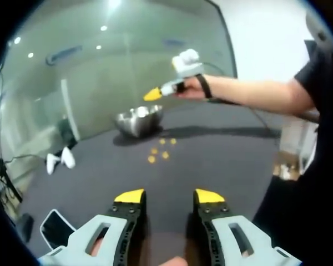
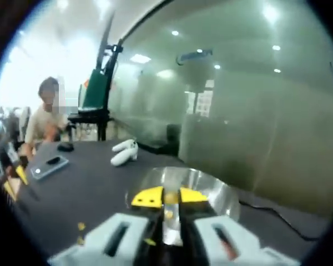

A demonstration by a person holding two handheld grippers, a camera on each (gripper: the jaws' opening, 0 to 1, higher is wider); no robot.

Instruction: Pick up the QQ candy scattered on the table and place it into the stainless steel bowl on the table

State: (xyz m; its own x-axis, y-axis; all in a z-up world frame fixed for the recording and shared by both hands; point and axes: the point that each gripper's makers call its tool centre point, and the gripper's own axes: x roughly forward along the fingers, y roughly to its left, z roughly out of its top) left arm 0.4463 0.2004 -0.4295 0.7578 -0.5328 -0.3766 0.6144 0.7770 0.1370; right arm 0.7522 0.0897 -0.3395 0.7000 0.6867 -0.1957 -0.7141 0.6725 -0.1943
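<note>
Hovering above the stainless steel bowl (image 2: pixel 186 191), the right gripper (image 2: pixel 169 197) has its yellow-tipped jaws nearly closed on a small yellow QQ candy (image 2: pixel 170 197) pinched between the tips, with the bowl's shiny inside showing just behind and below them. In the left gripper view the same right gripper (image 1: pixel 153 94) comes in from the right, held by a person's hand (image 1: pixel 193 87) on a bare forearm with a dark band at the wrist, and its yellow tips point down toward the bowl (image 1: pixel 139 120), which sits on the dark grey surface (image 1: pixel 211 155) toward the far side. The left gripper (image 1: pixel 169 195) is low over the near part of the surface, its two jaws standing well apart with nothing between them. Four loose candies (image 1: pixel 160 149) lie in a small cluster on the surface just in front of the bowl, between it and the left gripper, none of them touching the bowl. In the right gripper view a few more yellow candies (image 2: pixel 81 226) show on the surface to the left of the jaws. Two white handheld controllers (image 1: pixel 60 161) lie side by side near the left edge of the surface, and a dark phone (image 2: pixel 49 165) lies flat farther along it. A person in a pale top (image 2: pixel 43 119) sits at the far end, and a glass wall (image 2: pixel 255 122) runs behind the bowl
</note>
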